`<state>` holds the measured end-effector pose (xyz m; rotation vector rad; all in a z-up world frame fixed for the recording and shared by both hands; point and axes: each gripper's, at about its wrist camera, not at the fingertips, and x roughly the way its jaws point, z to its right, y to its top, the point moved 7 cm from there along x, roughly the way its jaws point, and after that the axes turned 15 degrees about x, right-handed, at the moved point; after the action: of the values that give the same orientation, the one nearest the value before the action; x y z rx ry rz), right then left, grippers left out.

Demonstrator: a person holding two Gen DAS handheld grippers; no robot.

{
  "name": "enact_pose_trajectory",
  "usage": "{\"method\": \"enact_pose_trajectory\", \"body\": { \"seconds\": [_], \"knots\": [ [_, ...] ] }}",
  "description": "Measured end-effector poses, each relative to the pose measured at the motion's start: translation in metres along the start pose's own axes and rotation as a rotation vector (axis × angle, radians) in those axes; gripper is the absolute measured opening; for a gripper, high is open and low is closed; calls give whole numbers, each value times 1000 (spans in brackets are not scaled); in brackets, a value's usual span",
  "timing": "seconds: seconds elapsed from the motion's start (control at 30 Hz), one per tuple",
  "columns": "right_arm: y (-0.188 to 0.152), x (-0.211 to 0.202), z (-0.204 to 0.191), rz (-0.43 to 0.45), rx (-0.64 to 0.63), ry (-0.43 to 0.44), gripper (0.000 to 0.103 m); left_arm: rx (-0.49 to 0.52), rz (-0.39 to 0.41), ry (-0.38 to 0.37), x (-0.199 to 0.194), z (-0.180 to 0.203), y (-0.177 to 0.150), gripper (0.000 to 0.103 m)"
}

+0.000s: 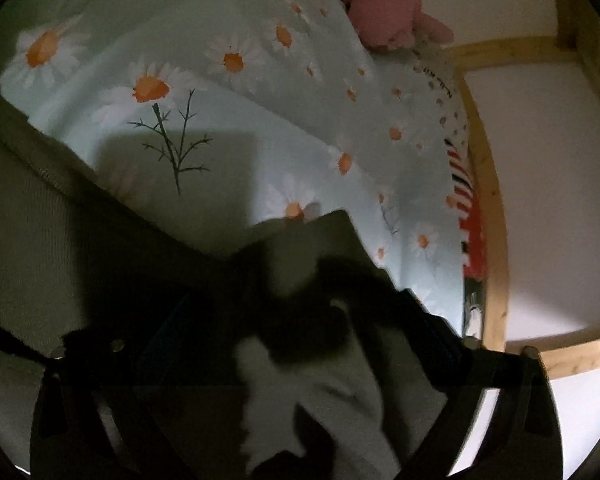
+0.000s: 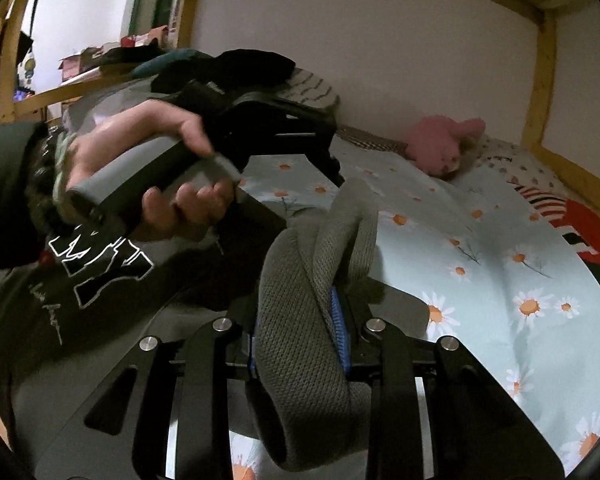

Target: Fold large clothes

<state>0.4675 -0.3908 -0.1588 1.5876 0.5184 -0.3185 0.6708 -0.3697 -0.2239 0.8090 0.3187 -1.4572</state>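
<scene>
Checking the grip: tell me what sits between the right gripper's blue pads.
A bunched fold of the grey knit garment fills the right gripper, squeezed between its pads; the right wrist view shows it.

Bedroom: wooden bunk bed [image 2: 542, 76], daisy bedding [image 1: 228, 92]

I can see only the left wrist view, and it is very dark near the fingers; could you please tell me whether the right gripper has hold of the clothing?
Observer: Yes. The right gripper is shut on a thick grey knit band, pinched between its blue pads.
Operator: Thank you. Where is the left hand relative to it?
Observer: In the right wrist view the left hand grips its grey handle up and to the left, above the black lettered print on the garment.
Operator: Is anything else on the bed behind it?
Observer: A heap of dark clothes lies behind that hand, by the wall.
</scene>
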Motion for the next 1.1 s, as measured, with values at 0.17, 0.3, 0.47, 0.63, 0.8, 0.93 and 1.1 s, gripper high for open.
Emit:
{"method": "enact_pose_trajectory", "body": {
  "seconds": [0.17,0.3,0.47,0.63,0.8,0.93,1.1],
  "knots": [
    [4,-4,-4,16,-17,6,28,42,-61,30,2,-6,-1,44],
    [13,-17,-11,63,-31,19,28,-62,-9,-47,-12,-15,0,97],
    [24,-28,-8,100,1,23,28,-81,19,-98,-25,-5,-18,97],
    [31,-31,-4,113,28,16,28,-147,101,-116,-56,-2,-52,97],
    [32,-44,-22,122,-7,79,28,-234,24,-368,-39,17,-62,97],
    [28,-49,-39,106,-63,100,28,-168,86,-339,-54,26,-36,86],
    [30,-42,-44,88,-69,77,29,-35,125,-280,-95,36,-29,18]
  ]
}}
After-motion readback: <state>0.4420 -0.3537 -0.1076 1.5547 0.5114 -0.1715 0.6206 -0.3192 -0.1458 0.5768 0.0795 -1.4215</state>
